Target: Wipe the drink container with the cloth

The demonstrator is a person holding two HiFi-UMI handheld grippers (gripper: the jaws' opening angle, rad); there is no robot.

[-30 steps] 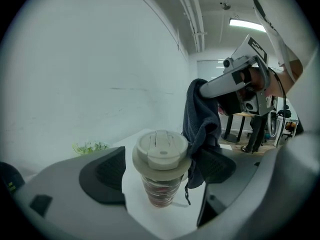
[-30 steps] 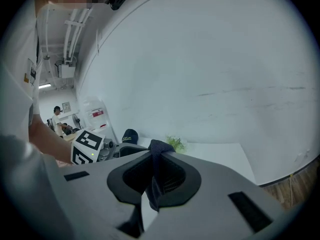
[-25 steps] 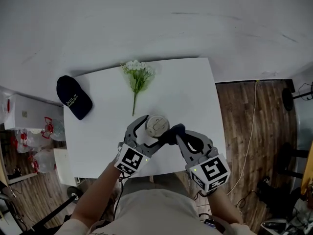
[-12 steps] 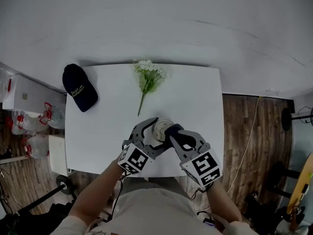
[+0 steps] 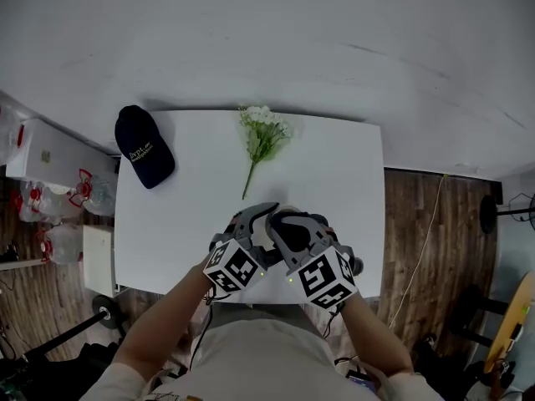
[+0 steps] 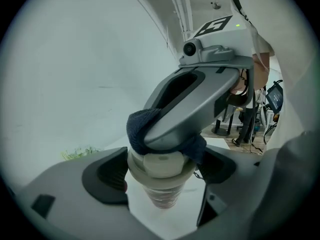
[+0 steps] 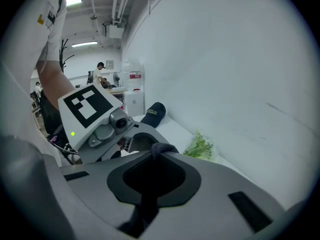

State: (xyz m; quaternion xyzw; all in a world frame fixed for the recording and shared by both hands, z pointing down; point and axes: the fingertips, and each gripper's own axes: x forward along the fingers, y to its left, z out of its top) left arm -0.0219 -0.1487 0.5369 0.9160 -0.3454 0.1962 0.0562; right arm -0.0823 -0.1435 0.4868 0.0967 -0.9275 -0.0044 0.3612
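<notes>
Your right gripper (image 5: 282, 226) has slid left since a second ago. Its jaws, clenched on the dark blue terry cloth (image 6: 138, 128), now press it onto the lid, so I'd say the wiping is under way. Your left gripper (image 6: 161, 170) grasps the clear ribbed plastic drink cup with a cream lid (image 6: 161, 184) just below the rim, lid half covered. It's at the near edge of the white table (image 5: 334, 165), around the middle.

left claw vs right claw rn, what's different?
The left claw grips the drink container, jaws wide; the right claw is shut tight on the dark cloth. The left claw holds from the side; the right claw presses the cloth onto the lid from above. Both are loaded, meeting at the container.
</notes>
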